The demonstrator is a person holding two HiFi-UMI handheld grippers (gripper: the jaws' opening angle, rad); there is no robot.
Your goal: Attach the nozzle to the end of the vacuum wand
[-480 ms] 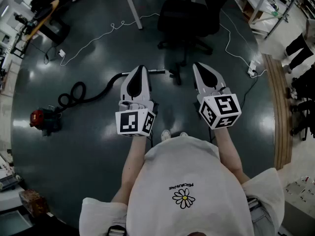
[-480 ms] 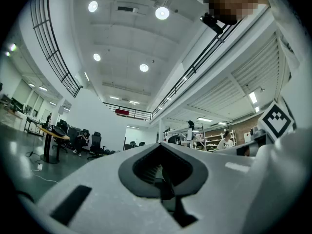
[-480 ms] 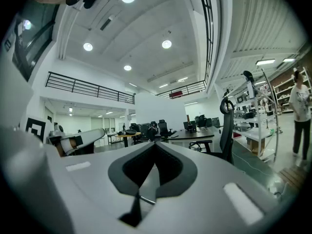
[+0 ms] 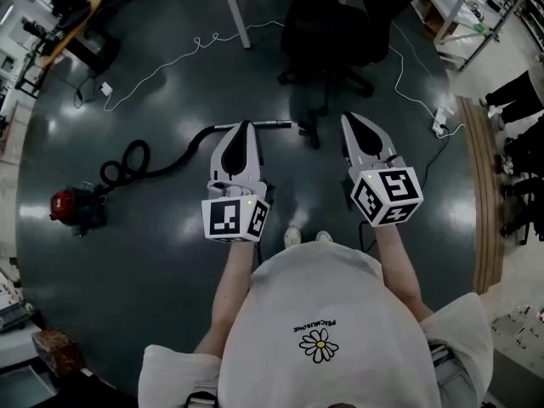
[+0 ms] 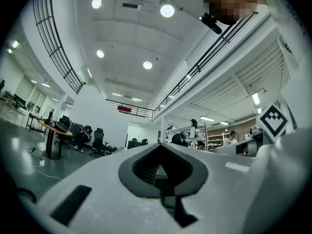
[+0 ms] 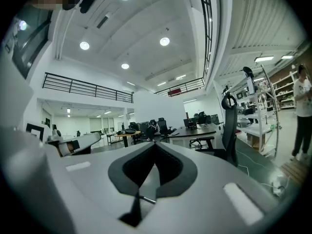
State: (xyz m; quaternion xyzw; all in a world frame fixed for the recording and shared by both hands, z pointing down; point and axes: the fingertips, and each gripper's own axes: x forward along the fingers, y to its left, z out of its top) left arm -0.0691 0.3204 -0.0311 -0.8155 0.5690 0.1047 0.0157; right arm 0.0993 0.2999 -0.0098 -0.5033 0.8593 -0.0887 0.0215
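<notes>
Glossy dark floor (image 4: 144, 262) (cables (image 4: 196, 44) strewn) | left hand-held gripper (image 4: 245, 127), right hand-held gripper (image 4: 348, 118): closed

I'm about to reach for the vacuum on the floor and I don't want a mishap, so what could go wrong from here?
1. The left gripper and right gripper are both shut and empty. Reaching down like that would probably shove the thin grey vacuum wand rather than grasp it.
2. The coiled black hose and loose white cable lie ahead of you, so they could trip you or snag.
3. No nozzle shows in any view.
</notes>
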